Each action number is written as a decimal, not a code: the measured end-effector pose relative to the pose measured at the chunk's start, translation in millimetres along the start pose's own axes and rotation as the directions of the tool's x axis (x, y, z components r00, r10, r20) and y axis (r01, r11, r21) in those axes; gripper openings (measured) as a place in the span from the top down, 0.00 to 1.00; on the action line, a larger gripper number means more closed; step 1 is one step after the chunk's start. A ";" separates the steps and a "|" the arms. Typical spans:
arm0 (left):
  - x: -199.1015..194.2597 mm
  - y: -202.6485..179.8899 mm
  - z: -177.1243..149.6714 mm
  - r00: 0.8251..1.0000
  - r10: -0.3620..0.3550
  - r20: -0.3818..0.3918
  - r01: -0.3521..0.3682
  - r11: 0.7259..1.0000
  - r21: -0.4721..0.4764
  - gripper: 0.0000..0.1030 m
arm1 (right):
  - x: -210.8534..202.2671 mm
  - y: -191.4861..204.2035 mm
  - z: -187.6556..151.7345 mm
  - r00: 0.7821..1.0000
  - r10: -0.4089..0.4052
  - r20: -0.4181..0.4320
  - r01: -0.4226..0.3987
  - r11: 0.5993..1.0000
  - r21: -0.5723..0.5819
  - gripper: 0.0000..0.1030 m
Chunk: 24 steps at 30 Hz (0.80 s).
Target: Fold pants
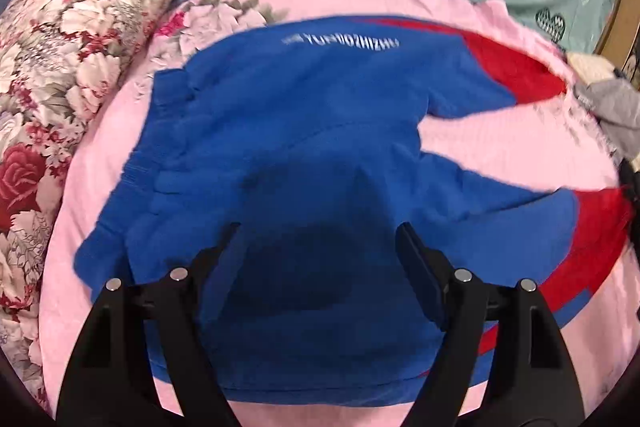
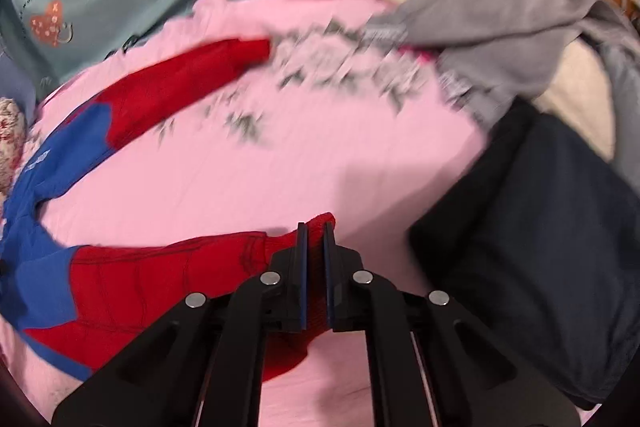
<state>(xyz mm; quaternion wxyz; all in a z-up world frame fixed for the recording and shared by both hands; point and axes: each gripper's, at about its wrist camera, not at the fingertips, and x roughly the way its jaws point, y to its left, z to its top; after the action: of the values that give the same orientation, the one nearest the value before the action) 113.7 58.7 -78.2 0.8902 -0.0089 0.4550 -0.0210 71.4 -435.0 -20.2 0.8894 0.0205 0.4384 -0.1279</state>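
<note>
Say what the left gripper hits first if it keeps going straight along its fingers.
Most likely the blue upper part of the pants. The left gripper is open, nothing between its fingers, aimed down at that fabric on the pink sheet. Depth is unclear, but nothing else shows in the line.

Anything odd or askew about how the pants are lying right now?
Yes. The pants lie with their red-cuffed legs splayed apart in a V on the pink sheet, not stacked. The right gripper is shut on the near leg's cuff; the left gripper hovers open over the blue seat.
</note>
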 end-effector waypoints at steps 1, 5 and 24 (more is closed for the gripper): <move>6.4 -2.4 -2.6 1.000 0.012 -0.017 -0.012 1.000 0.009 0.24 | 11.8 4.2 -2.6 0.999 -0.029 -0.040 0.027 0.998 -0.050 0.93; 5.1 3.4 -7.5 0.999 -0.002 -0.048 0.002 1.000 0.005 0.24 | 4.6 23.8 -9.7 0.965 -0.261 0.026 0.260 0.938 -0.228 0.47; 52.7 -56.6 37.6 0.995 0.101 0.012 -0.101 0.960 0.260 0.19 | 4.9 122.5 -20.0 0.883 0.429 -0.193 -0.461 0.869 -0.180 0.46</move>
<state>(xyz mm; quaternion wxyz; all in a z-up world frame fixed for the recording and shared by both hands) 173.3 -0.5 -96.8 0.8834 0.1313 0.4486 -0.0351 88.8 -314.6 -45.5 0.8567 0.0317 0.4976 0.1322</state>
